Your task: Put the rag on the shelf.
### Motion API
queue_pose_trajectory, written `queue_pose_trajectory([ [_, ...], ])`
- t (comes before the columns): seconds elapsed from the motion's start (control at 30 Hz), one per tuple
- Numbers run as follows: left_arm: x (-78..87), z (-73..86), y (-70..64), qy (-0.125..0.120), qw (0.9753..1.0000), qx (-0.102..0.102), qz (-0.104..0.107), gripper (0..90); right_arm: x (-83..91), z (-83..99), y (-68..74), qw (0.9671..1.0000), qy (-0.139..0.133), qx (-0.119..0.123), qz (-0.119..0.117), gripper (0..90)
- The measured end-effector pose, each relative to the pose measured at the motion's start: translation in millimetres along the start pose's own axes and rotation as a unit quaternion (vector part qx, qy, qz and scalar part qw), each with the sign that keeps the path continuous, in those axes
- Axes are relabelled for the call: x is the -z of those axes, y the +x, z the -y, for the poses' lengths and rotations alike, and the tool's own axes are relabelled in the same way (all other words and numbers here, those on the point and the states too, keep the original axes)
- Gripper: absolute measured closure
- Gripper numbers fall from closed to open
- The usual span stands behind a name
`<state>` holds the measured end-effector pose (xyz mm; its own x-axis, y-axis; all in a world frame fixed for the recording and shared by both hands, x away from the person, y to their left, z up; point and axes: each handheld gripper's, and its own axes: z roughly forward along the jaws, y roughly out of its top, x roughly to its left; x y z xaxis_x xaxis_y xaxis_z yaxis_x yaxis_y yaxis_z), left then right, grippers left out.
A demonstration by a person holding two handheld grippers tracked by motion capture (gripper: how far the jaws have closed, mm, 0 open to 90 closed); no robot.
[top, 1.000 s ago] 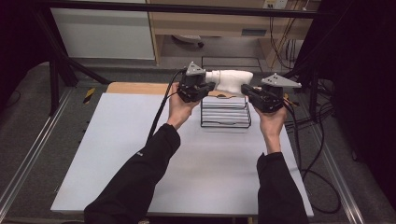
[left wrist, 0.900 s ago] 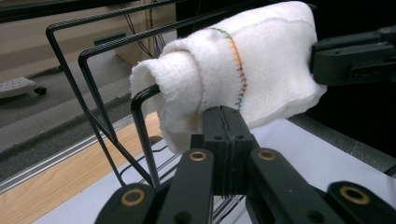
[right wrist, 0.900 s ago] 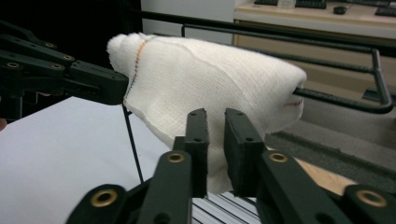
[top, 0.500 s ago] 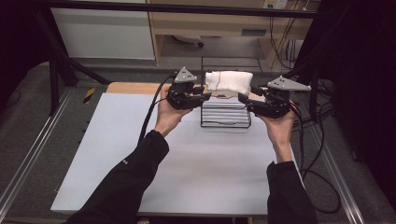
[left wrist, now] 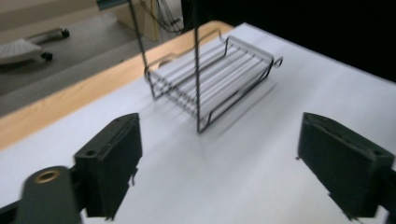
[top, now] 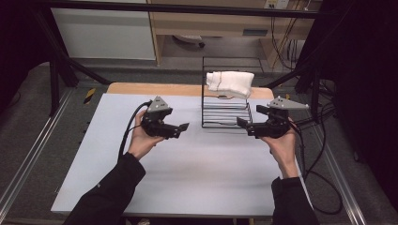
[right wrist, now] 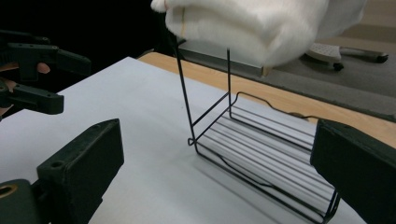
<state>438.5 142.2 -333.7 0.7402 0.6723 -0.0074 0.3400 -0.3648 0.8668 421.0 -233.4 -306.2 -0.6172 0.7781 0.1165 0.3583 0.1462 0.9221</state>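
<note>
Both my grippers are released, nothing held. Left gripper (top: 184, 127) sits over the bench (top: 197, 187), just left of the wire rack (top: 224, 117), jaws spread wide and pointing toward it. In the left gripper view the rack (left wrist: 212, 79) lies ahead between the jaws, clear of both. Right gripper (top: 243, 125) is on the rack's right side, near its front right corner, jaws also wide apart; cannot tell from the high view whether it touches the wire. In the right gripper view the rack (right wrist: 266, 154) stands ahead between the jaws, not gripped.

Rack stands on the bench near the far edge, right of centre, its tall wire back upright at the far side. White folded cloth (top: 230, 82) is draped over the top of that back, above the far edge; in the right gripper view the cloth (right wrist: 261, 25) hangs on the top wire above the slatted base. Left gripper (right wrist: 32, 79) shows there too, well left of the rack, open.
</note>
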Motion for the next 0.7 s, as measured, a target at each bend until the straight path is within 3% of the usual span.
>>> queue_pose_trajectory([
  [0.17, 16.5, 36.6, 9.6, 0.017, 0.9997, 0.014, -0.008, 8.7, -0.8, 22.5, 0.2, 0.9998, 0.015, 0.0, -0.009, 0.8],
  [0.4, 43.0, 79.6, 20.3, 0.023, 0.9991, 0.033, -0.015, 8.6, 3.1, 53.2, 3.6, 0.9995, 0.019, -0.003, -0.024, 0.3],
  [0.7, 68.4, 125.8, 28.8, 0.031, 0.9979, 0.051, -0.026, 8.6, 6.1, 94.9, 0.1, 0.998, 0.052, -0.01, -0.035, 0.2],
])
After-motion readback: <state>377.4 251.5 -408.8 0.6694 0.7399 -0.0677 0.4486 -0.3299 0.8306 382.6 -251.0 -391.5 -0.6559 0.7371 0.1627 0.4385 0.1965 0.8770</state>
